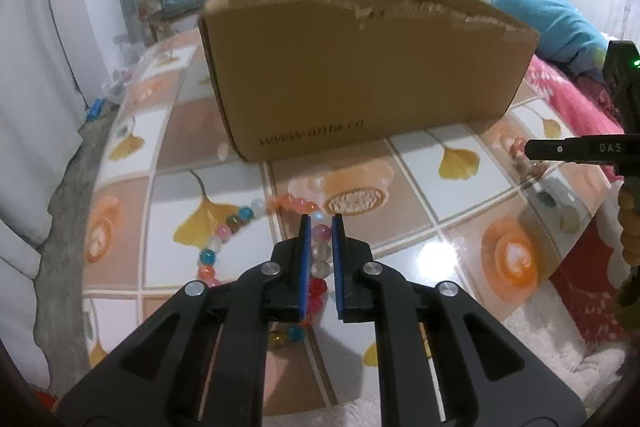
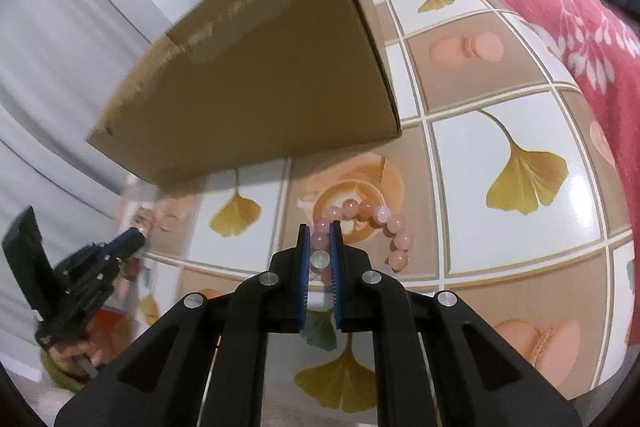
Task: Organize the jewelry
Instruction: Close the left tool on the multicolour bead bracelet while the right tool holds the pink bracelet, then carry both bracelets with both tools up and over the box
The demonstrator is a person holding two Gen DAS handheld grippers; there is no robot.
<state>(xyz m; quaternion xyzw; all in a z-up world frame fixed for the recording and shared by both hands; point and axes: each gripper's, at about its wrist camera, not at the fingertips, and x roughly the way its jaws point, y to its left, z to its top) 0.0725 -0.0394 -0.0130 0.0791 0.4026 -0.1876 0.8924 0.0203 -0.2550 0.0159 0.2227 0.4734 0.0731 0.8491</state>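
1. The surface was a glossy table (image 1: 452,215) under a tile-print cover with ginkgo leaves and macarons; a red floral blanket (image 2: 576,23) lay beside it.
2. My left gripper (image 1: 319,223) was clamped on the multicolour bead bracelet (image 1: 224,239). The beads sat between the blue pads, and the rest of the loop lay on the table to the left.
3. My right gripper (image 2: 319,231) was clenched on the pink bead bracelet (image 2: 384,223), a bead pinched between the pads, with the loop curving off to the right on the table.
4. The open cardboard box (image 1: 360,75) stood just behind both bracelets and looked like the drop target.
5. Risk: round, smooth beads could have rolled out of a narrow pinch on the lift.
6. Risk: a trailing loop could have snagged the box's ragged torn rim or swung short and landed outside.
7. Risk: the strand is probably elastic, so a hard pull might have stretched or snapped it.
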